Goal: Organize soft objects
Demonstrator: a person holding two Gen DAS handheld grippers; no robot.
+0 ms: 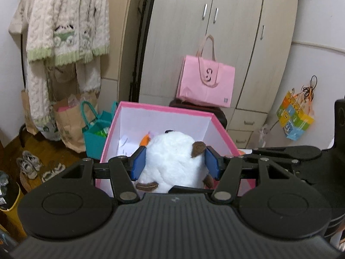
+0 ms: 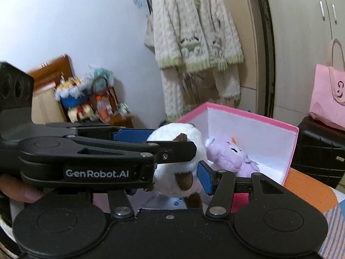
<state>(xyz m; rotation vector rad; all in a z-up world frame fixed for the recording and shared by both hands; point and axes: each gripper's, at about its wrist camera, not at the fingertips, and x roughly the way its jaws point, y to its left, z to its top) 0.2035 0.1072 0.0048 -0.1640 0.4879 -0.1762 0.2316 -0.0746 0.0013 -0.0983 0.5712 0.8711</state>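
My left gripper (image 1: 173, 160) is shut on a white plush toy (image 1: 172, 161) with brown patches and holds it over the open pink box (image 1: 159, 108). In the right wrist view the same white plush (image 2: 174, 170) is pinched by the left gripper (image 2: 170, 149), which reaches in from the left. A purple plush (image 2: 228, 157) lies inside the pink box (image 2: 291, 151). My right gripper (image 2: 168, 183) is open just behind the white plush; its right blue pad (image 2: 204, 178) shows beside the toy, its left one is hidden behind the left gripper.
A pink paper bag (image 1: 204, 82) stands on a black case in front of the wardrobe (image 1: 215, 32). A knit cardigan (image 1: 69, 21) hangs at the left. A teal bag (image 1: 94, 133) and brown paper bags stand on the floor by the box. Shoes (image 1: 30, 164) lie lower left.
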